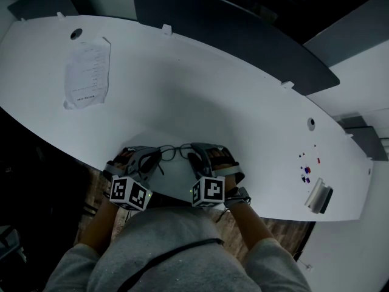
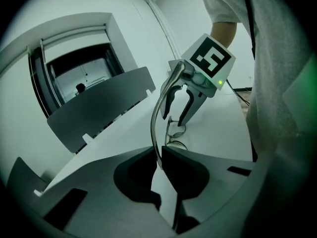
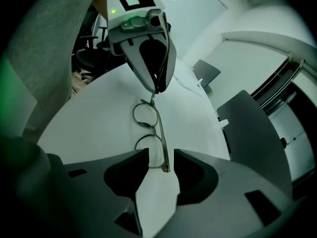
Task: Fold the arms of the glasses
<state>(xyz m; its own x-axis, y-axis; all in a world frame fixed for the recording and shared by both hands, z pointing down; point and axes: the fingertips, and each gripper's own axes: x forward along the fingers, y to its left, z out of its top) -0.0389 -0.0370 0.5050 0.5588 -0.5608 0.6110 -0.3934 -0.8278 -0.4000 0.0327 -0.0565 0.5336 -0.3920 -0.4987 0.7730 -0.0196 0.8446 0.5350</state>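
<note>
Left hand-held gripper (image 2: 161,157): I see its jaws almost together. They pinch one thin arm of the glasses (image 3: 152,128), which shows as a curved bar running out from between the jaws.
Right hand-held gripper (image 3: 158,158): its jaws stand clearly apart. The tip of the other arm lies between them, but I see no pad pressing on it, so it holds nothing.
Glasses: they lie on the desk (image 1: 231,102), close to the near edge in front of me and directly between the two hand-held grippers. In the right gripper view the two lenses sit one behind the other.
Arm at the right hand-held gripper: it runs straight along the frame, past both lenses, so it looks to me folded in.
Arm at the left hand-held gripper: I cannot tell how far it is folded.
Position of both tools: in the head view they point inward at the glasses from either side, with the marker cubes toward me.
Sheet of paper (image 1: 88,73): printed, flat on the far left part of the desk, well apart from the glasses.
Coloured pieces (image 1: 306,170): some small bits near the right end of the desk, too small for me to identify.
Silver and dark object (image 1: 318,196): just beside the coloured pieces, near the desk edge.
Dark panel (image 1: 231,29): it stands along the far edge of the desk.
Grey top (image 1: 176,248): it fills the bottom of the head view.
</note>
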